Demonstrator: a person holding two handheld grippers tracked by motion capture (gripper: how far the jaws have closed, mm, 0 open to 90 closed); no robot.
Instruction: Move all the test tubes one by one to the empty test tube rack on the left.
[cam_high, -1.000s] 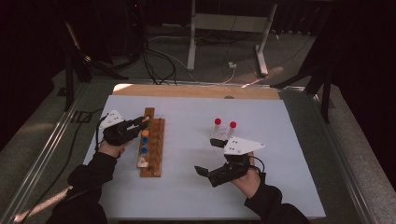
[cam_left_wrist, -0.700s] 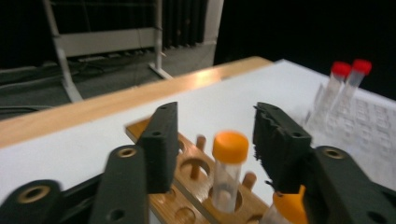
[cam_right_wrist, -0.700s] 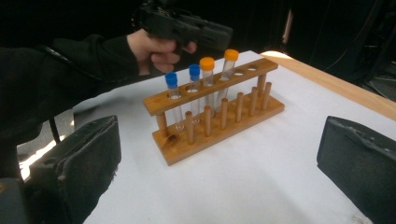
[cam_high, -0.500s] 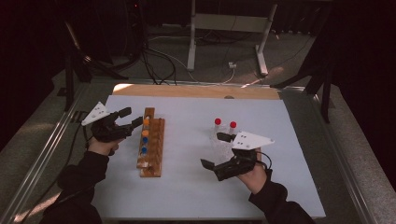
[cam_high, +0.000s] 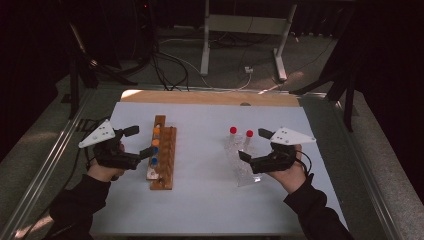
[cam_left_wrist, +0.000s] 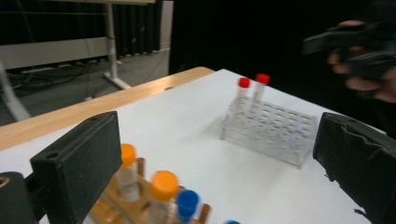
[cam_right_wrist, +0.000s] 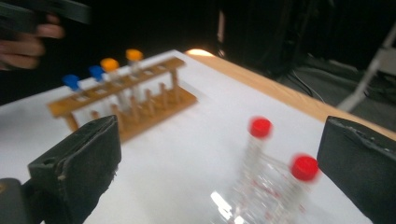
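A wooden rack (cam_high: 166, 159) lies left of centre and holds two orange-capped tubes (cam_high: 156, 131) and two blue-capped tubes (cam_high: 154, 161). My left gripper (cam_high: 139, 142) hovers open just left of it with nothing between its jaws. In the left gripper view the orange caps (cam_left_wrist: 164, 180) and a blue cap (cam_left_wrist: 187, 200) sit low between the open left gripper (cam_left_wrist: 217, 144). A clear plastic rack (cam_high: 242, 165) with two red-capped tubes (cam_high: 233, 130) stands right of centre. My right gripper (cam_high: 254, 145) is open beside it, empty. The red caps (cam_right_wrist: 259, 127) stand between the right gripper (cam_right_wrist: 219, 149) jaws.
The white mat (cam_high: 210, 200) covers the table, with a bare wooden strip (cam_high: 210, 97) at its far edge. Metal rails (cam_high: 47, 160) run along both sides. Desk legs and cables (cam_high: 245, 70) lie on the floor beyond. The other hand (cam_left_wrist: 369, 70) shows far right in the left gripper view.
My left gripper has drawn back leftward off the wooden rack, still open. My right gripper has moved forward, up beside the clear rack with the red-capped tubes.
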